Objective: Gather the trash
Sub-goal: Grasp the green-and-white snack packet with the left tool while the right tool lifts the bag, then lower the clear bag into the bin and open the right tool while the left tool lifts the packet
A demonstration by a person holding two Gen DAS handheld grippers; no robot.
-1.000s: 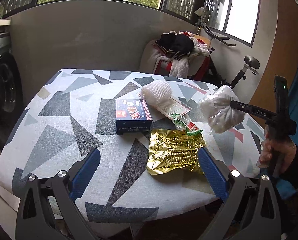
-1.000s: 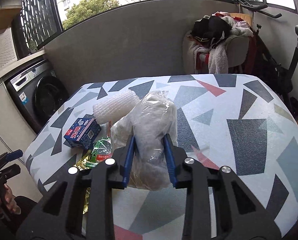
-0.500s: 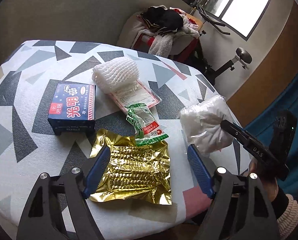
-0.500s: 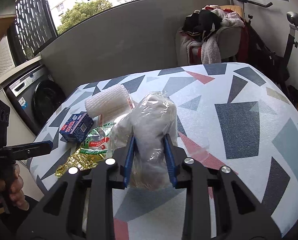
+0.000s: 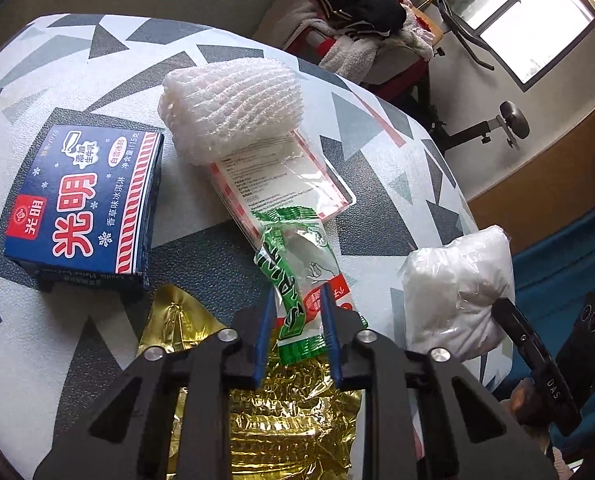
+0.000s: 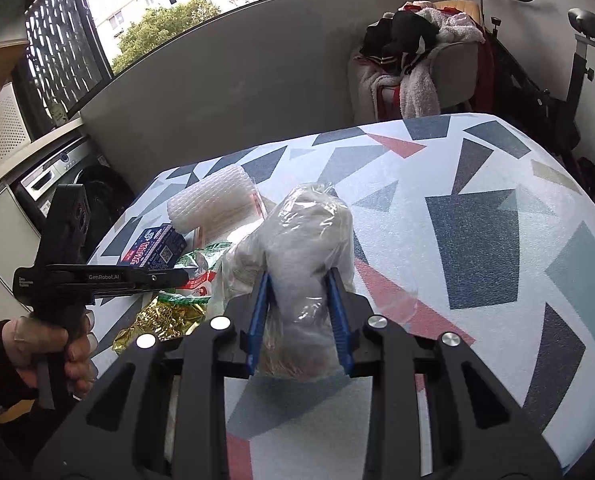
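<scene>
We note the green and white wrapper lying on the patterned table, its near end over the gold foil bag. The left gripper has just been closing: a second ago its jaws stood wide around the foil bag, and now its blue pads pinch the green wrapper from both sides. It has also come in nearer and lower over the litter. To the left of the wrapper sits the blue carton; beyond it, the white foam net rests on a flat clear packet. On the right, the right gripper clasps the clear bag of white stuffing just as it did before, narrow and hardly moved. A hand grips the left tool's handle at the near left.
</scene>
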